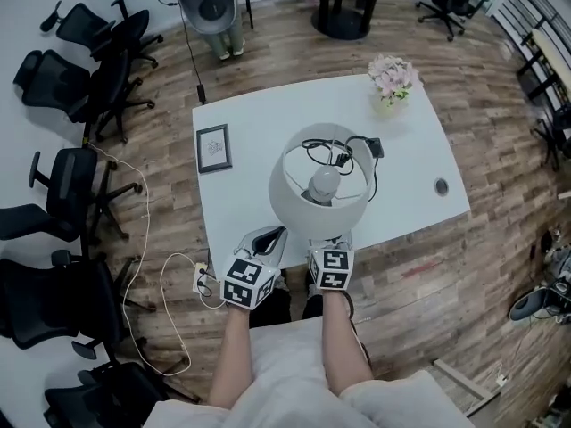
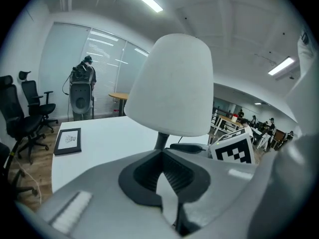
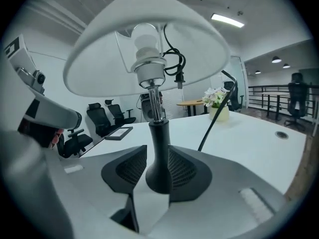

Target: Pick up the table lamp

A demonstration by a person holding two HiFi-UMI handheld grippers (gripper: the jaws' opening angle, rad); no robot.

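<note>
The table lamp has a white dome shade (image 1: 321, 185) with its bulb (image 1: 325, 183) showing from above, over the near half of the white table (image 1: 419, 150). Its black stem (image 3: 158, 148) stands between the jaws of my right gripper (image 3: 157, 183), which is shut on it just above the flared foot. In the head view the right gripper (image 1: 328, 242) sits right under the shade's near rim. My left gripper (image 1: 268, 239) is beside it at the table's front edge, shut with nothing in it. In the left gripper view (image 2: 164, 183) the shade (image 2: 172, 86) rises just ahead.
The lamp's black cord (image 1: 375, 148) trails on the table behind the shade. A framed picture (image 1: 214, 147) lies at the left, a vase of flowers (image 1: 393, 83) at the far right corner, a cable hole (image 1: 441, 186) at the right. Office chairs (image 1: 80, 194) crowd the left.
</note>
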